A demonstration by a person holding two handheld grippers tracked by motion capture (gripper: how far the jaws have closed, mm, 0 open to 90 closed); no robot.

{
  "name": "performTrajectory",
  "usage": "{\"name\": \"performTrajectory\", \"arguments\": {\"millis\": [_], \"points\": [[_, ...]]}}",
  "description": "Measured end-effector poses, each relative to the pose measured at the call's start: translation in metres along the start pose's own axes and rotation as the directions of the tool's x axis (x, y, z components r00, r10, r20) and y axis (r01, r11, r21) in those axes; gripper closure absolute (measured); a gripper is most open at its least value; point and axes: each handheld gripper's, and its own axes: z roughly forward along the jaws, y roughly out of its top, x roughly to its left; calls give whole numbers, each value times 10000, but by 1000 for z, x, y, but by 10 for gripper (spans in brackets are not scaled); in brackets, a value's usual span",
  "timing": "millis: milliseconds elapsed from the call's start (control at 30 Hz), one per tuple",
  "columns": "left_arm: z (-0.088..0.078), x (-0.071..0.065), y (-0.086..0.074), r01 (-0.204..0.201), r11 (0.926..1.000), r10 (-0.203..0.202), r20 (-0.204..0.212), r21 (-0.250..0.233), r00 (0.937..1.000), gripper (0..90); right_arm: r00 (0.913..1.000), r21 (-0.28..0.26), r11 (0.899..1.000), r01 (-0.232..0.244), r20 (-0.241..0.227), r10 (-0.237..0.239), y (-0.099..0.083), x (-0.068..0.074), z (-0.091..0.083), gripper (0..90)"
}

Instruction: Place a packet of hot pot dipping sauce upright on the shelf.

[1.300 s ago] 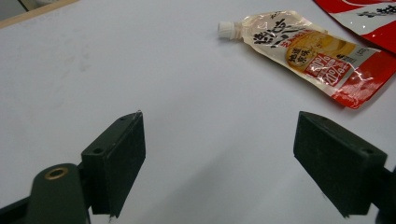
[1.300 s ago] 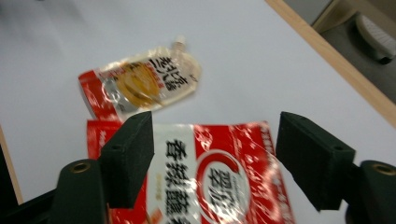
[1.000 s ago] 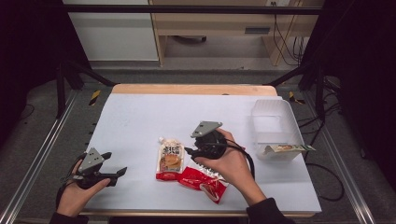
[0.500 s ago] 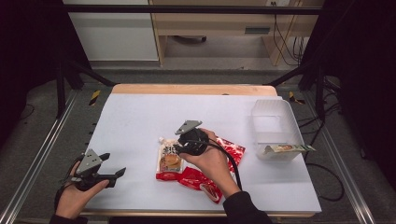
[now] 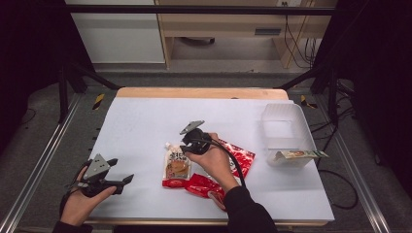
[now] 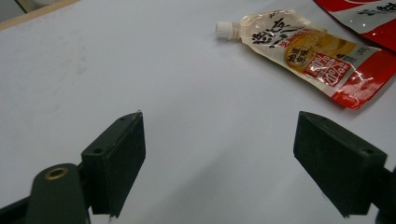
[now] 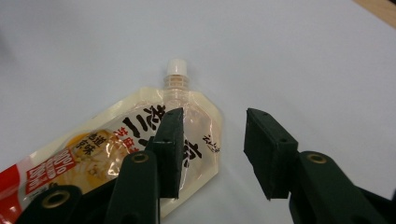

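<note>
The left tongs (image 5: pixel 116 171) sit low at the counter's (image 5: pixel 145 121) near left edge, spread wide with nothing between the jaws. Toward the middle lies a spouted pouch (image 5: pixel 176 166), flat, cap pointing away. The right tongs (image 5: pixel 187 144) hover over its upper right corner, jaws parted, one jaw above the pouch, the other over bare counter. Red packets (image 5: pixel 240 158) lie just right of the pouch. A clear tub (image 5: pixel 284 121) stands far right, a wrapper (image 5: pixel 299 155) across its near rim

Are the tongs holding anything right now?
No. Both are open and empty: the right tongs hover over the spouted pouch, the left tongs above bare table.
</note>
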Motion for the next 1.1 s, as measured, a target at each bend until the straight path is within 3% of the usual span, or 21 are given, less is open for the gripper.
{"name": "performTrajectory", "arguments": {"millis": [333, 500, 833, 1100], "points": [[0, 0, 1, 30, 10000, -30, 88, -82, 10000, 167, 9991, 568, 9981, -232, -333, 251, -5, -3, 30, 599], [0, 0, 1, 7, 9999, -5, 138, -118, 9999, 167, 9971, 805, 9950, -589, -431, 625, -9, -4, 44, 587], [1, -1, 1, -48, 10000, 49, 181, -72, 9998, 167, 9893, 942, 9889, -1152, -792, 1228, -11, -5, 50, 611], [2, -3, 2, -111, 9999, 110, 227, 52, 9997, 167, 9982, 966, 9951, -215, -541, 268, -10, 4, 44, 836]]}}
